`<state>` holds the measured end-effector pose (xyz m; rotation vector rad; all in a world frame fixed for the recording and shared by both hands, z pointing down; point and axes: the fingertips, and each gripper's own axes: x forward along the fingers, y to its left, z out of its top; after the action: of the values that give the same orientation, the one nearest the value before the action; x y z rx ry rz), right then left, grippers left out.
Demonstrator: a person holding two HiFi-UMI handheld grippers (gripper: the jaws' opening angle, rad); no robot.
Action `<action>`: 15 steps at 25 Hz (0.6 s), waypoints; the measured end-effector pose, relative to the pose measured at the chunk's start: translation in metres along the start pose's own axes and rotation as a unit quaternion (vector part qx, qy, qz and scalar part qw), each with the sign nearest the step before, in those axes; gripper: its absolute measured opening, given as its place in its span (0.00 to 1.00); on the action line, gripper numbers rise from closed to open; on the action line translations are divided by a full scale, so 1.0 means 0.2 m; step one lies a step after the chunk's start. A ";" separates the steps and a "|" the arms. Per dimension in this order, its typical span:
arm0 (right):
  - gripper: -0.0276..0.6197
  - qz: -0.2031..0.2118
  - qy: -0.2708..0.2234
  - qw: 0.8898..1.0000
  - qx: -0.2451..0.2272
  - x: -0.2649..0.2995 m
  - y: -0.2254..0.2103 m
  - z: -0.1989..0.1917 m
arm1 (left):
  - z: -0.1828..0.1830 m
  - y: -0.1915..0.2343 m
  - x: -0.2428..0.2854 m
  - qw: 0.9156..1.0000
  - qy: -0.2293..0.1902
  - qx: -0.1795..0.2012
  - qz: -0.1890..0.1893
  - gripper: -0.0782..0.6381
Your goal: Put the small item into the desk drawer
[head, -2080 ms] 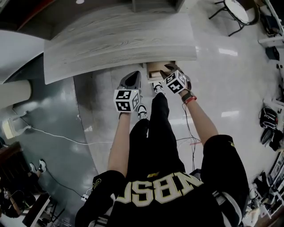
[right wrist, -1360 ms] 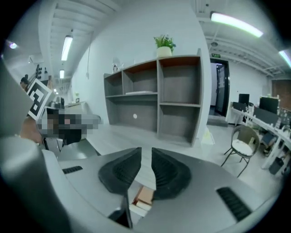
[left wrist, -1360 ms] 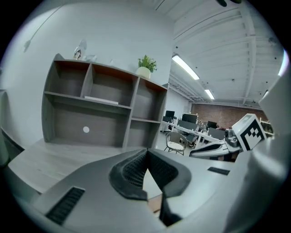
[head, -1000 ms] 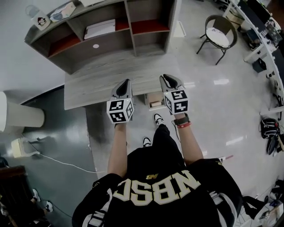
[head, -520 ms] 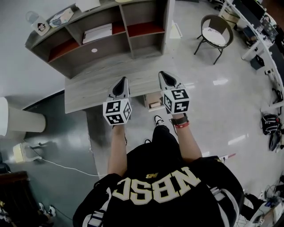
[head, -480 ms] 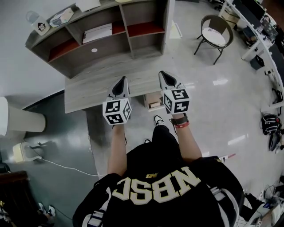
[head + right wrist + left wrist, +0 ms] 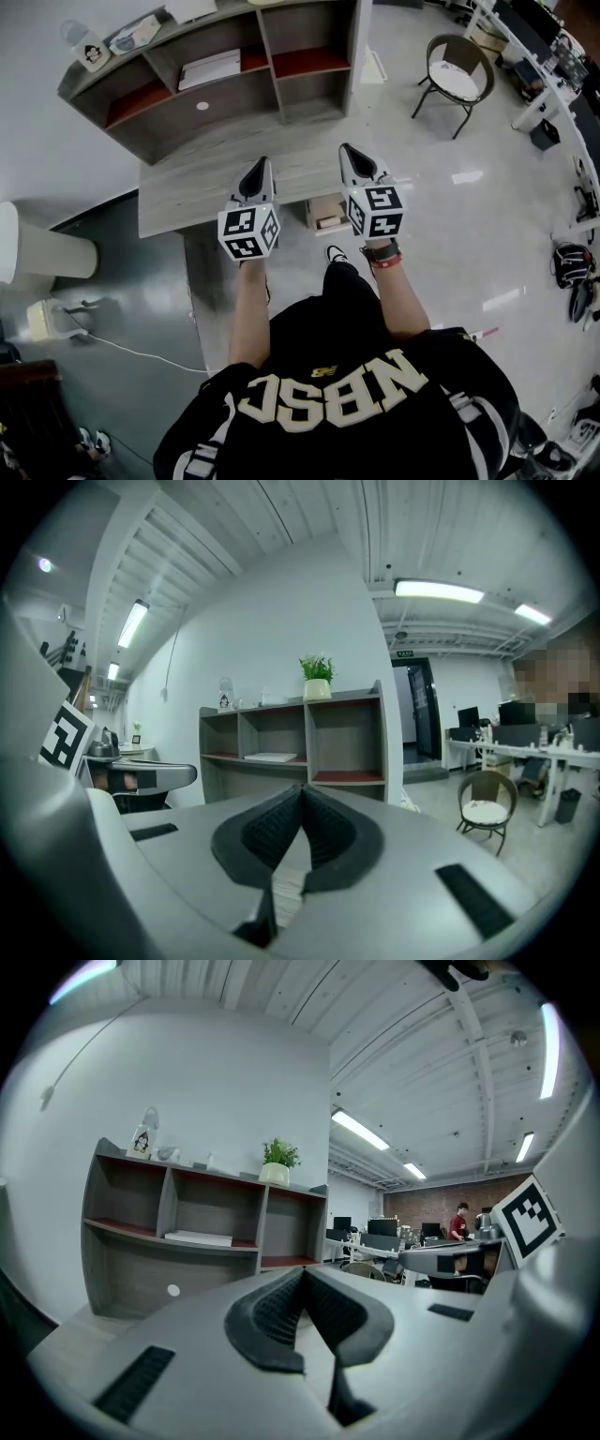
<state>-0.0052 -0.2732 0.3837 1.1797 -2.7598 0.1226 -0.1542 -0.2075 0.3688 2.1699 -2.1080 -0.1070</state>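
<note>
Grey wood-grain desk [image 7: 183,202] lies across the upper middle of the head view. A grey open shelf unit with red boards [image 7: 234,103] stands along its back edge, and a flat white stack of paper [image 7: 210,68] lies in the unit's upper middle compartment.

The left gripper [image 7: 260,161] is held level above the desk's front edge, about midway along it. In its own view its ribbed black pads meet at the tip, fingers pressed together with nothing between them.

Just right of it, a pale wooden drawer [image 7: 325,212] stands pulled out from under the desk's front edge, near the right front corner. The small item cannot be picked out with certainty. A pale patch shows inside the drawer, too small to tell what it is.

The right gripper [image 7: 345,148] points along the desk above the right front corner, beside and above the drawer and well apart from it. Its jaws have just closed and its fingers meet, empty.

Farther right, a round dark-framed chair with a white seat [image 7: 453,80] stands on the glossy floor.
</note>
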 end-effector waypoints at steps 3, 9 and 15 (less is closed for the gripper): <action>0.05 0.003 -0.003 1.000 -0.001 0.00 0.01 0.01 | 0.01 0.00 0.00 1.000 -0.003 -0.001 0.000 0.13; 0.05 0.009 -0.001 1.000 0.002 0.01 0.02 0.01 | 0.02 0.00 -0.01 1.000 -0.007 -0.001 -0.002 0.13; 0.05 0.024 0.006 1.000 0.015 0.06 0.01 -0.02 | 0.09 0.02 -0.02 0.999 -0.023 -0.028 -0.004 0.13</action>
<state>-0.0141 -0.2806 0.3900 1.1160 -2.7864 0.1748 -0.1601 -0.2045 0.3511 2.1647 -2.0939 -0.2163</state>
